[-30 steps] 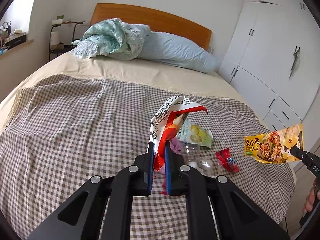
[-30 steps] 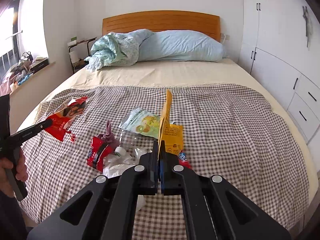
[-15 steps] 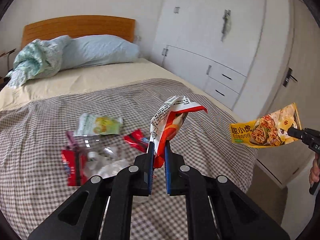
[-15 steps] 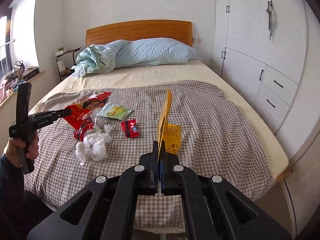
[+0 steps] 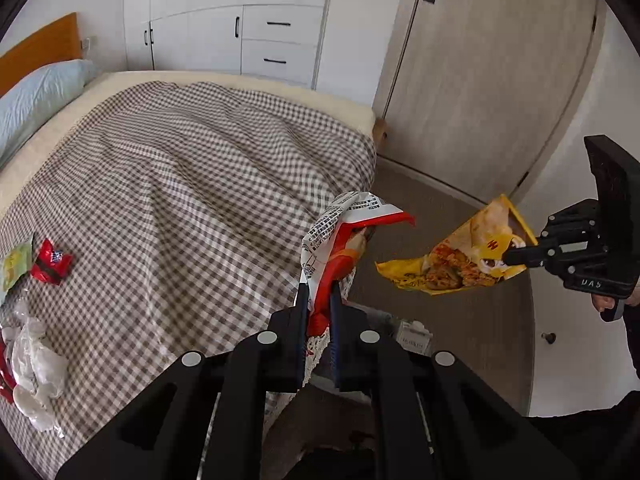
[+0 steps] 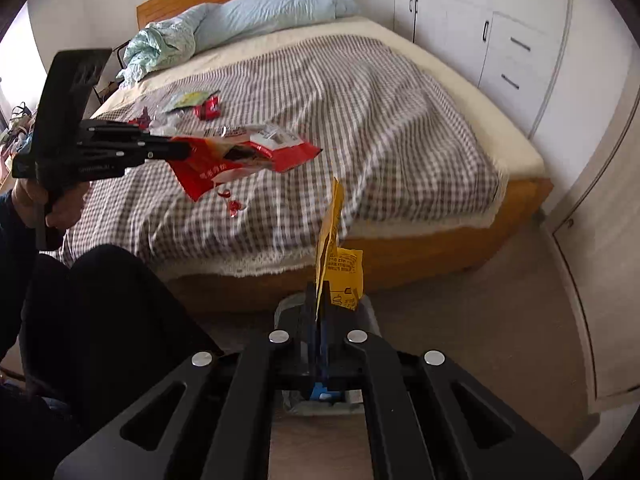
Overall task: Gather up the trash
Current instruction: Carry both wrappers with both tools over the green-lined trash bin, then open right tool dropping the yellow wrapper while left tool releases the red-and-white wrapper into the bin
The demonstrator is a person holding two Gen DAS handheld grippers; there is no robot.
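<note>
Red-and-white foil: the red snack wrapper [image 5: 344,248] is clamped between the fingers of your left gripper [image 5: 318,304], held in the air past the foot corner of the bed [image 5: 180,168]. Your right gripper [image 6: 318,308] is pinched shut on the yellow noodle packet [image 6: 334,240], which stands edge-on above it.

Step in hand, by my reading: the carry-to-bin leg of the collection. Both loads are off the checked blanket [image 6: 360,112] and over the floor. A grey container [image 6: 370,316] sits directly under the right gripper; probably the bin, but mostly hidden, so treat that as unconfirmed.

Still on the blanket: a small red wrapper [image 5: 51,267], a green packet [image 5: 16,262], crumpled clear plastic [image 5: 34,364].

Next move calls for: lower each gripper over the opening, part the fingers one side at a time, check that light foil drops rather than clings. Then go for the remaining pieces.
</note>
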